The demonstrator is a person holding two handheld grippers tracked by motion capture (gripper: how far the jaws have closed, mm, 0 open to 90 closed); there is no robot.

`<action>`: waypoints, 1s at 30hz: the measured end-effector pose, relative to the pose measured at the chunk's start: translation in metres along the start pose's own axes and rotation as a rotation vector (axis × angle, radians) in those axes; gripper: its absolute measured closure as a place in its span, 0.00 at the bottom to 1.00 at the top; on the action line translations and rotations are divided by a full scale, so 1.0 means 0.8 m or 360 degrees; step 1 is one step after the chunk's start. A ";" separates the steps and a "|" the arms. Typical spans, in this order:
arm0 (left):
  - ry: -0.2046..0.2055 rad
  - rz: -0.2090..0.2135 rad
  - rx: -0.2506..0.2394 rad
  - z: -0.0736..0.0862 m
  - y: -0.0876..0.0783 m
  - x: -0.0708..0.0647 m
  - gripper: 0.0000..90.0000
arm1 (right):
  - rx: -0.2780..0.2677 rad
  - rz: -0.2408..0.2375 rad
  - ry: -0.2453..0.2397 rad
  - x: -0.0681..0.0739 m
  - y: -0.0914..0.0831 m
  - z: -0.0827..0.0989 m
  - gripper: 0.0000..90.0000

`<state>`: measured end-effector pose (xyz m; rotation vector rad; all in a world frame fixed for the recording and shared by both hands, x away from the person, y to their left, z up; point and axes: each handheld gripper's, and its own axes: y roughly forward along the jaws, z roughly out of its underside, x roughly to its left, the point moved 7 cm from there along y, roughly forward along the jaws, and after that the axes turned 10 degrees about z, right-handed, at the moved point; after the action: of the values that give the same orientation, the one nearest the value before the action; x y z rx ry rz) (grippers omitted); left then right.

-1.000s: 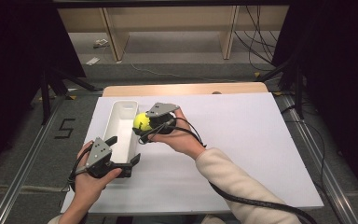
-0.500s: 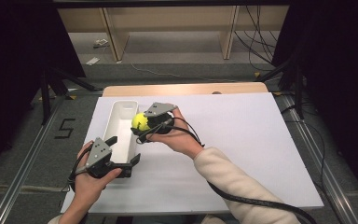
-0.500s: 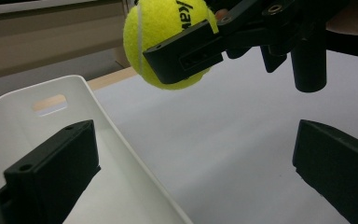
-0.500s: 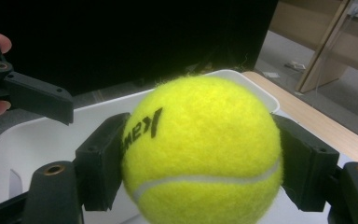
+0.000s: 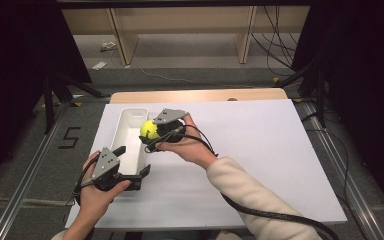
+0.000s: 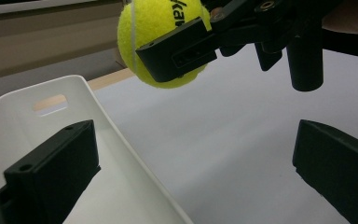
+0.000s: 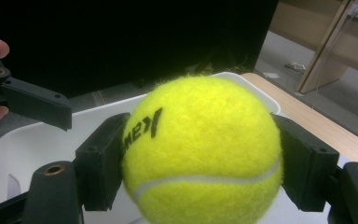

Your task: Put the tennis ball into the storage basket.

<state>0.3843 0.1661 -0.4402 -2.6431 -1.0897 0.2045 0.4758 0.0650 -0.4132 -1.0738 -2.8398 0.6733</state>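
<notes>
Carry step in hand, judged: right gripper (image 5: 152, 136) clamped on the tennis ball (image 5: 150, 129) left of centre in the high view, above the right wall of the white bin (image 5: 125, 125); left gripper (image 5: 130, 162) open astride the bin's near end, lower left; next, presumably: shift ball over bin, release.

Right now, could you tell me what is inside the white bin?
The white bin looks empty where visible. The tennis ball in the right gripper hangs above it, hiding part of the floor.
</notes>
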 end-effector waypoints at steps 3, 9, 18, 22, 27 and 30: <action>-0.0001 -0.0002 0.0000 0.000 0.000 0.000 0.00 | -0.0001 0.0002 0.0002 0.000 0.001 0.000 0.30; 0.0000 -0.0002 0.0000 0.000 0.000 0.000 0.00 | -0.0002 0.0001 0.0003 0.000 0.003 -0.001 0.30; 0.0000 -0.0002 0.0000 0.000 0.000 0.000 0.00 | 0.0006 0.0003 0.0000 -0.001 0.005 -0.003 0.30; 0.0005 -0.0002 0.0001 0.000 -0.001 0.001 0.00 | 0.0004 0.0001 0.0005 0.000 0.007 -0.005 0.30; 0.0005 -0.0003 -0.0001 0.000 -0.001 0.001 0.00 | 0.0001 -0.0003 -0.0008 0.001 0.008 -0.008 0.30; 0.0004 -0.0003 -0.0002 0.000 -0.001 0.001 0.00 | 0.0003 -0.0003 -0.0005 0.002 0.009 -0.009 0.30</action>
<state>0.3844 0.1671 -0.4397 -2.6425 -1.0920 0.1999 0.4803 0.0737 -0.4099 -1.0708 -2.8423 0.6779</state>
